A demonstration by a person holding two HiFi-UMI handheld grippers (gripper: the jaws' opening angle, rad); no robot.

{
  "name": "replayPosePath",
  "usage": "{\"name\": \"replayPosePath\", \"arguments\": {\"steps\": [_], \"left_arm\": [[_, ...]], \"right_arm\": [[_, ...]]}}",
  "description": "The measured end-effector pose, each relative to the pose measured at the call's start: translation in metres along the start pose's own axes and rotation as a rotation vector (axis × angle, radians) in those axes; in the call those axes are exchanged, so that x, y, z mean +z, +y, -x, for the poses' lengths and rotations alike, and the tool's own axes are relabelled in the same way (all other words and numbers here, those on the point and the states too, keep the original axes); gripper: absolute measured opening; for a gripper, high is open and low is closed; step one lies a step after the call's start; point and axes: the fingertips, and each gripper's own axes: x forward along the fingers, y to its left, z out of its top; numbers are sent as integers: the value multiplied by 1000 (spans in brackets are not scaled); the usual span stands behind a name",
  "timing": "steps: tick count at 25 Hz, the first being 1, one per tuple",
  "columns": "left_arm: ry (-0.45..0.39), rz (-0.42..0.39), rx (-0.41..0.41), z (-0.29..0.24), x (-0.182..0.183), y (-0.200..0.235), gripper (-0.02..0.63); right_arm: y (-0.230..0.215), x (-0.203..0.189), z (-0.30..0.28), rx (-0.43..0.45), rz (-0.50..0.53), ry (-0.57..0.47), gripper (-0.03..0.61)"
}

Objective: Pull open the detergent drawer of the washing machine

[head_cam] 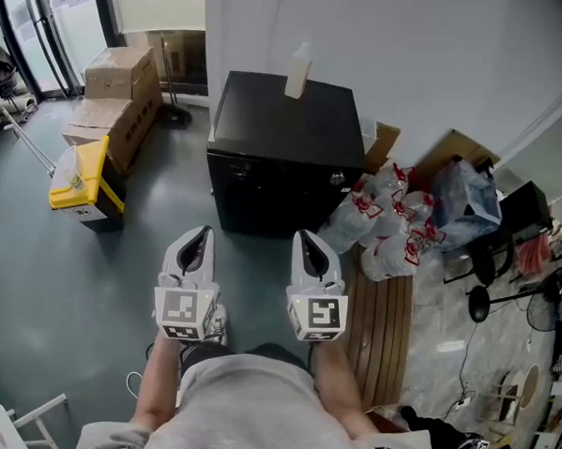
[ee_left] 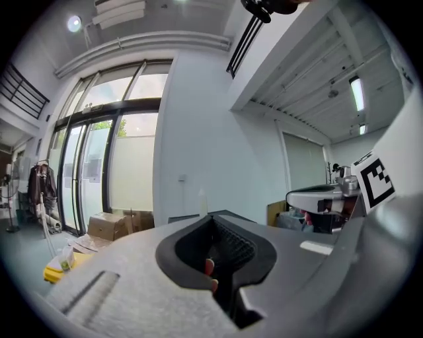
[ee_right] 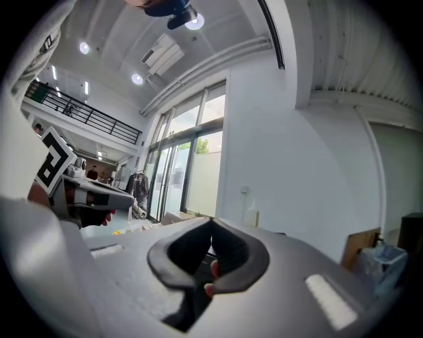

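Holds the left hand-held gripper [head_cam: 203, 234] and the right hand-held gripper [head_cam: 302, 236] side by side in the lower middle of the frame. Shows both with jaws pressed together and nothing between them. Points them at the black washing machine [head_cam: 287, 162] in the upper middle, not touching it. Cannot pick out the detergent drawer on its dark front.

Grey-green floor [head_cam: 40, 278], white wall [head_cam: 422, 52] — cardboard boxes [head_cam: 115, 96] beside tall windows [ee_left: 99, 165].

Head view looks steeply down; gripper views level (sharing the washing machine [head_cam: 287, 153]).
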Motion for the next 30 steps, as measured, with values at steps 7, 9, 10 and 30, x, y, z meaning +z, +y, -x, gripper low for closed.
{"name": "replayPosePath", "arguments": {"steps": [7, 9, 10, 30], "left_arm": [[-3, 1, -102, -43, -1, 47, 11], [1, 1, -123, -53, -2, 58, 11], [2, 1, -133, -58, -3, 64, 11], [73, 10, -172, -168, -47, 111, 11]], "right_arm": [[20, -4, -54, -82, -11, 25, 5], [23, -6, -65, -102, -18, 30, 5], [25, -7, -71, -111, -21, 32, 5], [-1, -69, -181, -118, -57, 137, 5]]}}
